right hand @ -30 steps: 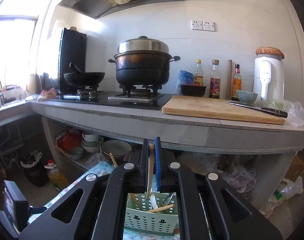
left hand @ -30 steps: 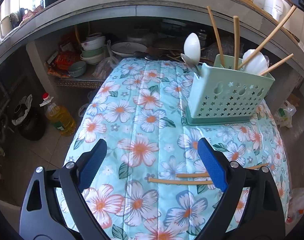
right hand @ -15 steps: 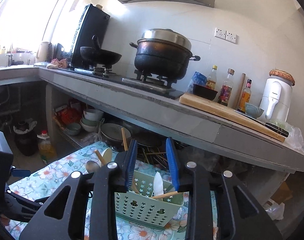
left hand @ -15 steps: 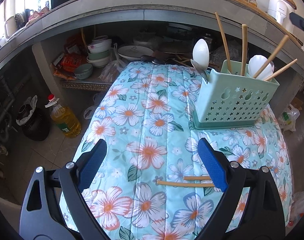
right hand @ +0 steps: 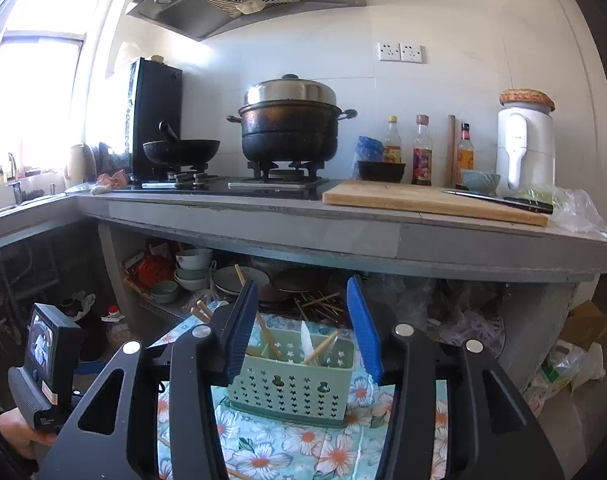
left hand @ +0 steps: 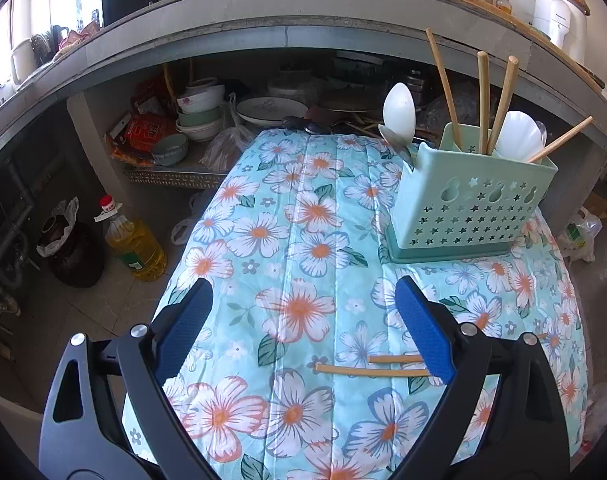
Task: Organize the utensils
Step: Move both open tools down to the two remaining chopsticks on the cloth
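Observation:
A mint green utensil caddy (left hand: 469,204) stands at the far right of the floral-covered table (left hand: 287,240). It holds several wooden chopsticks (left hand: 482,102) and white spoons (left hand: 399,110). Two loose chopsticks (left hand: 373,370) lie on the cloth near me, by the right finger of my left gripper (left hand: 301,320), which is open and empty above the cloth. My right gripper (right hand: 301,324) is open and empty, held above and in front of the caddy (right hand: 291,378), which shows between its fingers.
A grey counter (right hand: 343,220) with stove, pots, cutting board and bottles runs behind the table. Bowls and plates (left hand: 199,114) sit on the shelf beneath it. An oil bottle (left hand: 133,240) and a dark jar (left hand: 73,254) stand on the floor at left.
My right gripper was shut on a chopstick above the caddy; it has opened, the chopstick now stands in the caddy, and the gripper has pulled back. My left gripper shifted only slightly.

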Available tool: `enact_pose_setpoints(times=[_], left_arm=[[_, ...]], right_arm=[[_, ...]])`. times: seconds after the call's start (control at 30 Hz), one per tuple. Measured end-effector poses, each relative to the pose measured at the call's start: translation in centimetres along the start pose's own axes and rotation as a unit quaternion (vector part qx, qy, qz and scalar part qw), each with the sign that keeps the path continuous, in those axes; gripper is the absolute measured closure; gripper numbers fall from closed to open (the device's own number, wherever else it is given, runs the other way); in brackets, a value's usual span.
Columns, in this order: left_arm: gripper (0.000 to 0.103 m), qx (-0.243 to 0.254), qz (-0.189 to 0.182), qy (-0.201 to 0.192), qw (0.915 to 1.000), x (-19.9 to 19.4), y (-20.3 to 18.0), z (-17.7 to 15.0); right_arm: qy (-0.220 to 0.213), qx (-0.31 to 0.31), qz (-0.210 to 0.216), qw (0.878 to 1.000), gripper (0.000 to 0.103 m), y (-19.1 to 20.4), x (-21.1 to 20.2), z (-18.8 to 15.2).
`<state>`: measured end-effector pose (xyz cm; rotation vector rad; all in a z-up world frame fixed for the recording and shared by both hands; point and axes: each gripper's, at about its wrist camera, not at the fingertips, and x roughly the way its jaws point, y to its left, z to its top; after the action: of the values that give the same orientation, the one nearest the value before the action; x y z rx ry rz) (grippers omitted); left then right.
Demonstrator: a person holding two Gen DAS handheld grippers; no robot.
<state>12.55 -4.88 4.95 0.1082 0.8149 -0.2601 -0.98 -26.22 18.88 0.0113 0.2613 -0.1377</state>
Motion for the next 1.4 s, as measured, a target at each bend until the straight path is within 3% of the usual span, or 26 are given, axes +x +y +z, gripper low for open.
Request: enact_pose_setpoints(times=[0.13,0.3,0.4,0.5,0.6,0.73,0.87,0.97,1.0,1.07,1.13,1.27,1.4], left_arm=[[0.014,0.011,0.001,-0.003,0.9999,-0.2,-0.3,-0.2],[0.014,0.037,-0.008,-0.006,0.9992,-0.3,-1.0,-0.7],[0.014,0.058,-0.019,-0.013,0.9981,-0.3,-1.6,-1.4],[0.014,0.075,-0.037,-0.014,0.9964,0.0,-2.3,-2.2],[0.014,0.101,-0.064,-0.011,0.9928,0.5,-3.5,-3.3],[0.014,0.150,-0.102,-0.014,0.9833,0.6,-5.9,-4.7],[0.014,0.211,-0.147,-0.025,0.9661,0.1,-8.8,-6.3],[0.016,0.274,-0.173,-0.045,0.9449,-0.7,-11.5,-7.7],[0.021,0.294,-0.174,-0.053,0.9382,-0.9,-12.2,-8.1],[0.028,0.343,-0.162,-0.070,0.9227,-0.9,-14.1,-9.4],[0.041,0.383,-0.152,-0.082,0.9074,-0.8,-15.4,-10.4],[0.054,0.455,-0.130,-0.090,0.8766,0.1,-17.5,-12.3],[0.069,0.501,-0.108,-0.080,0.8552,1.8,-18.8,-13.1]], right_arm=[[0.041,0.049,-0.007,0.998,0.053,-2.2,-0.3,-2.6],[0.129,0.138,-0.010,0.982,0.053,-5.1,0.1,-8.2],[0.201,0.184,-0.017,0.962,0.053,-6.2,0.8,-12.1],[0.272,0.237,-0.020,0.932,0.053,-7.1,1.3,-16.4],[0.307,0.281,-0.020,0.909,0.053,-7.7,1.3,-19.4],[0.319,0.310,-0.023,0.895,0.053,-8.0,0.8,-21.7],[0.320,0.343,-0.021,0.883,0.053,-8.6,0.8,-22.9],[0.322,0.355,-0.023,0.877,0.053,-9.2,0.9,-23.4],[0.322,0.360,-0.022,0.875,0.053,-9.3,0.8,-23.6],[0.323,0.368,-0.020,0.872,0.053,-9.6,0.9,-24.0],[0.324,0.374,-0.017,0.869,0.053,-9.8,1.0,-24.3],[0.325,0.381,-0.011,0.865,0.053,-9.8,1.1,-24.6],[0.323,0.386,-0.008,0.864,0.053,-9.9,1.1,-24.7]])
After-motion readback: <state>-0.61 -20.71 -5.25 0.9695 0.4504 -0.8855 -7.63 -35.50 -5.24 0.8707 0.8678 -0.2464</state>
